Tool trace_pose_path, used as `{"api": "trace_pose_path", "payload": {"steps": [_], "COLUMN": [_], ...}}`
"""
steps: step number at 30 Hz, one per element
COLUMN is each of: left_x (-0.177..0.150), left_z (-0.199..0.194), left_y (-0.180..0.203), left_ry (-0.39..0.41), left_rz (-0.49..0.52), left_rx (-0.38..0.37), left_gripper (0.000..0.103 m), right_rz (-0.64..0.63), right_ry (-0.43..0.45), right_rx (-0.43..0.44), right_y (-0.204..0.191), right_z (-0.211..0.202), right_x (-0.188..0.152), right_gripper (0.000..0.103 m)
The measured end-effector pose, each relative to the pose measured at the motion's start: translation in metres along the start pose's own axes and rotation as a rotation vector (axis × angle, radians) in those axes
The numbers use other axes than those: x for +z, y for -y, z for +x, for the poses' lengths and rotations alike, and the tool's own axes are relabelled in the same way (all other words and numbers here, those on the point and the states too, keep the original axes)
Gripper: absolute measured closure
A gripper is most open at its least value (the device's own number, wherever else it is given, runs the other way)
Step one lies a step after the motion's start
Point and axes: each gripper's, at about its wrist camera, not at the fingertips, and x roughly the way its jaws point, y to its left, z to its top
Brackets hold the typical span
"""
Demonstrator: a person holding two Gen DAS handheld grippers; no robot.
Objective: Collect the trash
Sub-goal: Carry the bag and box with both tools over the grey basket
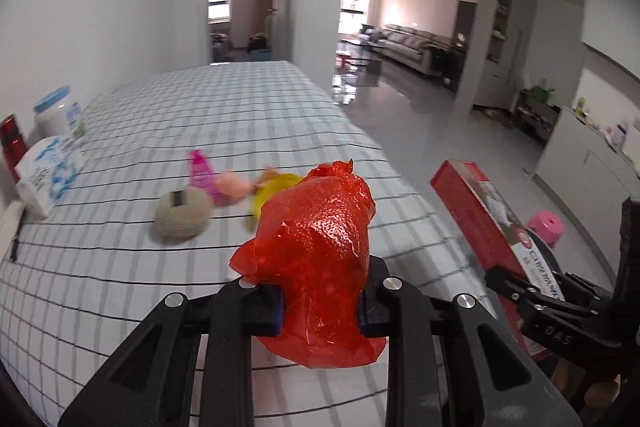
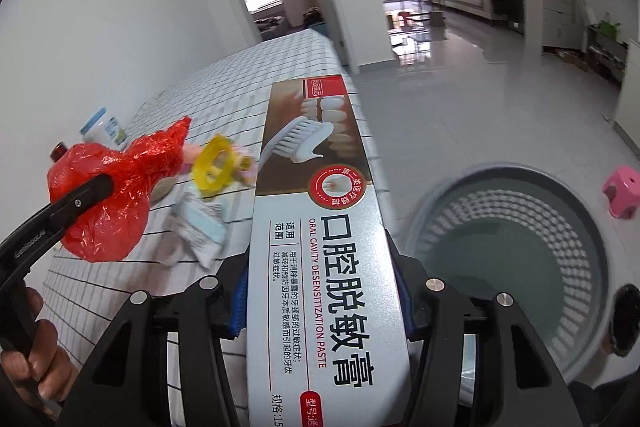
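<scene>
My left gripper (image 1: 320, 311) is shut on a crumpled red plastic bag (image 1: 320, 255) and holds it above the checked table (image 1: 120, 267). The bag also shows at the left of the right wrist view (image 2: 108, 195). My right gripper (image 2: 320, 299) is shut on a long toothpaste box (image 2: 320, 211), held past the table's right edge; the box also shows in the left wrist view (image 1: 480, 219). A grey perforated trash bin (image 2: 516, 239) stands on the floor, right of the box and below it.
On the table lie a ball of twine (image 1: 182, 215), pink and yellow toys (image 1: 224, 183), a yellow ring (image 2: 216, 161), a white wrapper (image 2: 200, 223), a tissue pack (image 1: 48, 175) and a white jar (image 1: 56, 113). A pink stool (image 2: 622, 191) stands on the floor.
</scene>
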Motion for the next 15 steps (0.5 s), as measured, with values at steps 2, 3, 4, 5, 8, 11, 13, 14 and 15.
{"api": "trace_pose_path", "payload": {"steps": [2, 3, 4, 5, 8, 11, 13, 14, 15], "left_x": [-0.002, -0.003, -0.004, -0.006, -0.012, -0.018, -0.02, -0.022, -0.024], "left_z": [0.004, 0.006, 0.008, 0.01, 0.02, 0.026, 0.03, 0.033, 0.037], "left_y": [0.019, 0.032, 0.04, 0.049, 0.083, 0.107, 0.121, 0.127, 0.134], "left_ry": [-0.008, -0.012, -0.014, -0.018, -0.048, -0.066, -0.068, -0.072, -0.081], "left_rz": [0.026, 0.046, 0.06, 0.074, 0.127, 0.182, 0.211, 0.223, 0.234], "left_rx": [-0.043, -0.071, -0.089, -0.107, -0.172, -0.208, -0.219, -0.227, -0.238], "left_gripper": [0.078, 0.078, 0.078, 0.078, 0.078, 0.078, 0.078, 0.078, 0.078], "right_rz": [0.025, 0.04, 0.055, 0.074, 0.128, 0.184, 0.218, 0.227, 0.236], "right_ry": [0.009, 0.012, 0.015, 0.019, 0.026, 0.024, 0.025, 0.025, 0.025], "right_rx": [-0.038, -0.053, -0.068, -0.089, -0.143, -0.177, -0.197, -0.203, -0.21], "right_y": [0.018, 0.026, 0.034, 0.045, 0.072, 0.096, 0.11, 0.113, 0.117], "right_z": [-0.009, -0.013, -0.017, -0.022, -0.034, -0.042, -0.047, -0.048, -0.049], "right_x": [-0.006, -0.009, -0.013, -0.017, -0.03, -0.043, -0.051, -0.053, -0.056], "right_gripper": [0.05, 0.05, 0.05, 0.05, 0.05, 0.05, 0.05, 0.05, 0.05]}}
